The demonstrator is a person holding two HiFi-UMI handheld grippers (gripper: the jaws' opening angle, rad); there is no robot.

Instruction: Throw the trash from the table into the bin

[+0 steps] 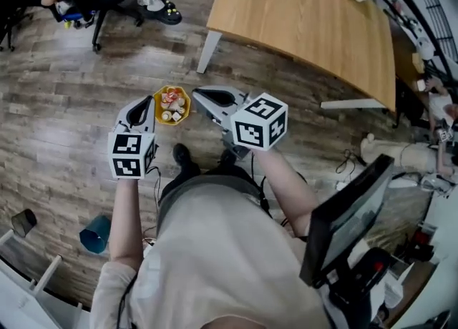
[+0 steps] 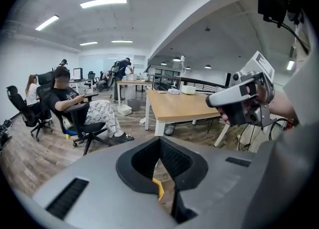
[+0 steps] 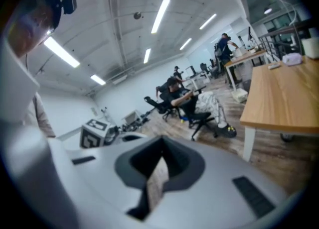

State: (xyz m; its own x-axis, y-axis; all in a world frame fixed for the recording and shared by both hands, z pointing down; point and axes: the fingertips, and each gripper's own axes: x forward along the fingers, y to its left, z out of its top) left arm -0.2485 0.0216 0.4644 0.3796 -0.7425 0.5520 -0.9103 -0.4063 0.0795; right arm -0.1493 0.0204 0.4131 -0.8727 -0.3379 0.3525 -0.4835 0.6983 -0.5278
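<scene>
Right hand-held gripper (image 3: 160, 149) pinches a paper scrap (image 3: 156, 184), perhaps printed.

Bright ceiling lights (image 2: 103, 2); fisheye edges; slight blur.

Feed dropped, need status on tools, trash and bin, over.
Left tool shut, empty. Right tool shut, empty. Yellow bin on floor between them, trash inside. Table beyond; nothing in the way.

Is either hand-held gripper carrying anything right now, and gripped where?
Nothing that shows: the left hand-held gripper and the right hand-held gripper are both shut, with nothing seen pinched between the jaws.
</scene>
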